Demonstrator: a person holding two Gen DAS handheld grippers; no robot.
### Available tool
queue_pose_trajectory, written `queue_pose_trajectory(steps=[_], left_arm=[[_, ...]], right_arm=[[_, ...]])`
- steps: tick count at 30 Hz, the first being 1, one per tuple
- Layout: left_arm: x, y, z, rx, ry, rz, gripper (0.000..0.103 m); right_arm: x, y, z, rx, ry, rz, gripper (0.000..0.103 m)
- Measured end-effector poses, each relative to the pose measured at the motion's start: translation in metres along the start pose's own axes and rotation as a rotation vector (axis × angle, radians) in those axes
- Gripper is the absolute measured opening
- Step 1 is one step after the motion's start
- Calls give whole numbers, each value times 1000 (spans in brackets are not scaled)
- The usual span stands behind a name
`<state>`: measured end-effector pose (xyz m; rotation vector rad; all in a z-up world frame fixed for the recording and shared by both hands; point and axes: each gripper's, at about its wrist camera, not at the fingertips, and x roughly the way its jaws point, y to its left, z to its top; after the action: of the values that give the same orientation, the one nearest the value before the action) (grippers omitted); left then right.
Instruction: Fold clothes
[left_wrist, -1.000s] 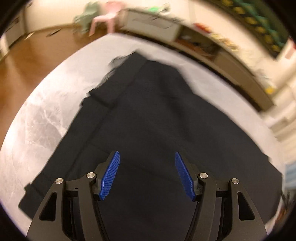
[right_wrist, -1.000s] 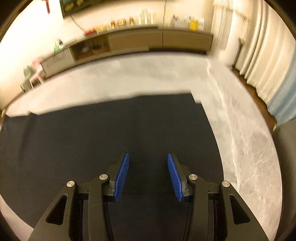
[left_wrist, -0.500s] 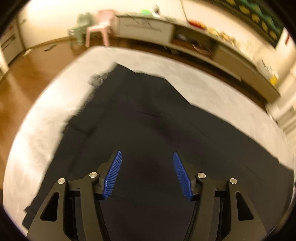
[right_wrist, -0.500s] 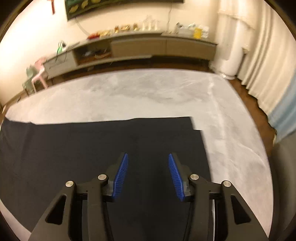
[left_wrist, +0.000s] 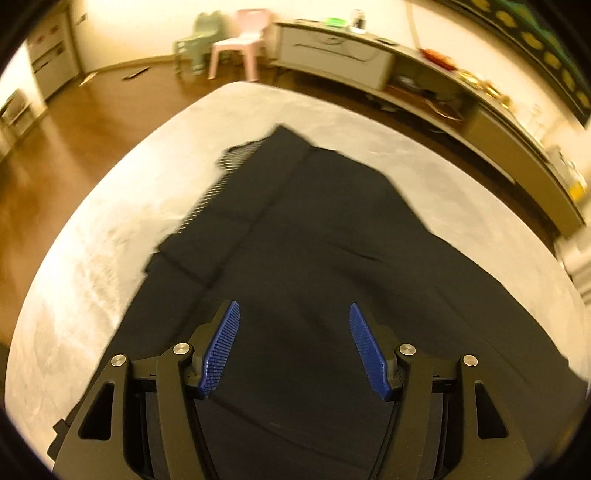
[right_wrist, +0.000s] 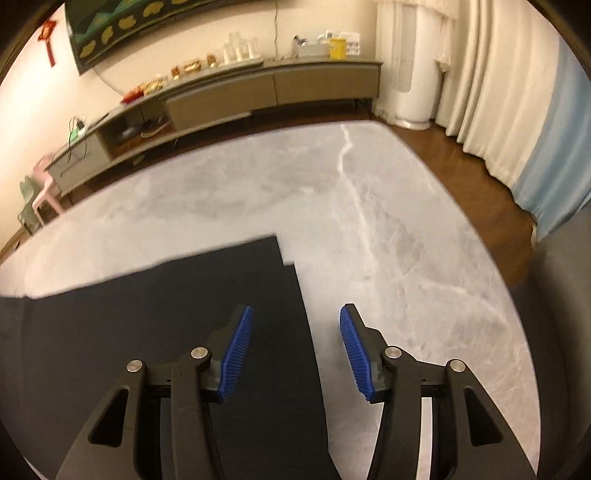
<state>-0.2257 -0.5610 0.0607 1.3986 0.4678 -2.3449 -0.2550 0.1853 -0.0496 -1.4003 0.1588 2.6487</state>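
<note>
Over grey rug (right_wrist: 388, 229): black garment (left_wrist: 314, 240) flat; R hand-held gripper (right_wrist: 295, 347) has slid to its right edge; both, incl. L hand-held gripper (left_wrist: 293, 343), spread, empty. Next fold pending.

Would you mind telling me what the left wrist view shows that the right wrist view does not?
Only the left wrist view shows the garment's ribbed edge and layered folds. Only the right wrist view shows the garment's straight corner, the curtains and the white appliance. Both show the black garment on the grey rug, an open claw above it, left and right, the long cabinet and the pink chair.
</note>
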Motion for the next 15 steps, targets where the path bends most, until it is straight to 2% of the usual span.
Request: queue_pose_trajectory(steps=[1, 2, 3, 8, 11, 15], left_arm=[[0, -5, -2, 17, 5, -7, 65], [0, -10, -4, 32, 13, -10, 65], [0, -15, -6, 47, 20, -13, 65], [6, -3, -4, 65, 29, 35, 66], [8, 9, -1, 33, 11, 88, 76], [8, 26, 1, -9, -4, 113, 79]], right_arm=[[1, 5, 0, -24, -3, -5, 33], [1, 10, -1, -49, -6, -11, 19], [2, 15, -1, -73, -9, -16, 9], [-19, 24, 12, -137, -90, -42, 7], [-28, 28, 23, -152, -138, -38, 7], [3, 26, 24, -140, -52, -89, 7]])
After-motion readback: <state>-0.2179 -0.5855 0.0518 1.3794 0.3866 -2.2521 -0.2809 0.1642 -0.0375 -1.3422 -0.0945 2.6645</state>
